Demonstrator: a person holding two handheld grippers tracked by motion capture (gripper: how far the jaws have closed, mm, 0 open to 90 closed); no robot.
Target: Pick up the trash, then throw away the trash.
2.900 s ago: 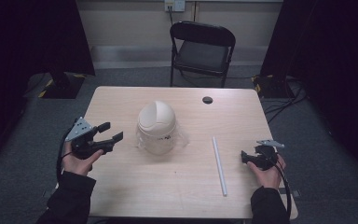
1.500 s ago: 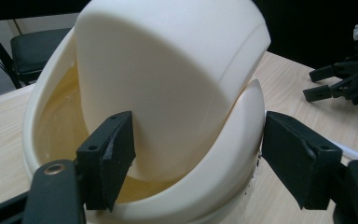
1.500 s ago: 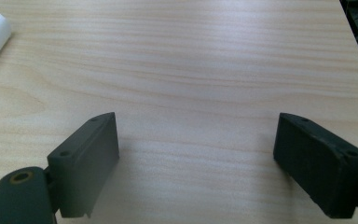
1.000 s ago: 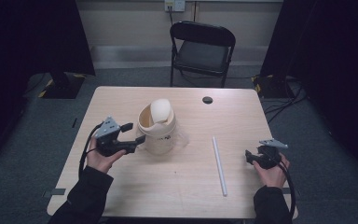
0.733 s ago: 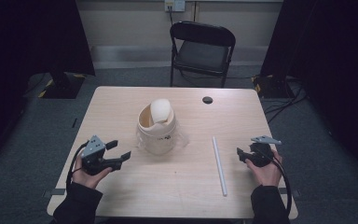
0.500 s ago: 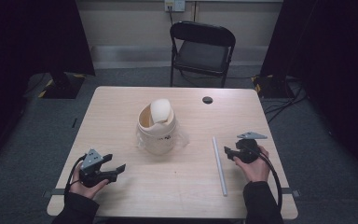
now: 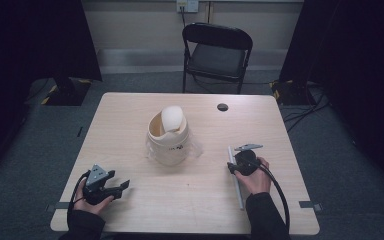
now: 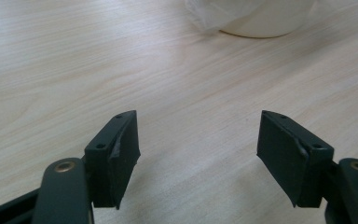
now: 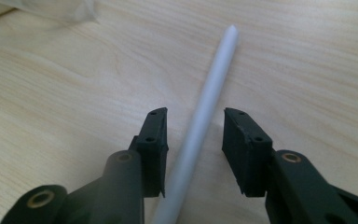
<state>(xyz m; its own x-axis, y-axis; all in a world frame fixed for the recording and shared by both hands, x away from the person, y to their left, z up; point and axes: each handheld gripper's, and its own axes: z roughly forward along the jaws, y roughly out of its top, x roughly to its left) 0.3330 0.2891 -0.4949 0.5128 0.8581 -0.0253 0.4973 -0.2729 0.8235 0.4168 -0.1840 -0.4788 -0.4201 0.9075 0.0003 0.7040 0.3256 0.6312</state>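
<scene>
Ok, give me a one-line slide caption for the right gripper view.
Right gripper open, jaws straddling the white rod lying on the wooden table.

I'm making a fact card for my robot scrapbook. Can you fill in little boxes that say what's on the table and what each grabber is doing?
table: light wood table, small dark hole near the far edge
middle thing: cream tub with a rounded lid tilted in its mouth, clear plastic around its base
long thing: thin white stick lying flat on the table
left gripper: open, jaws wide apart, nothing between them
right gripper: open, one jaw on each side of the white stick, not squeezing it
behind the table: black folding chair
</scene>
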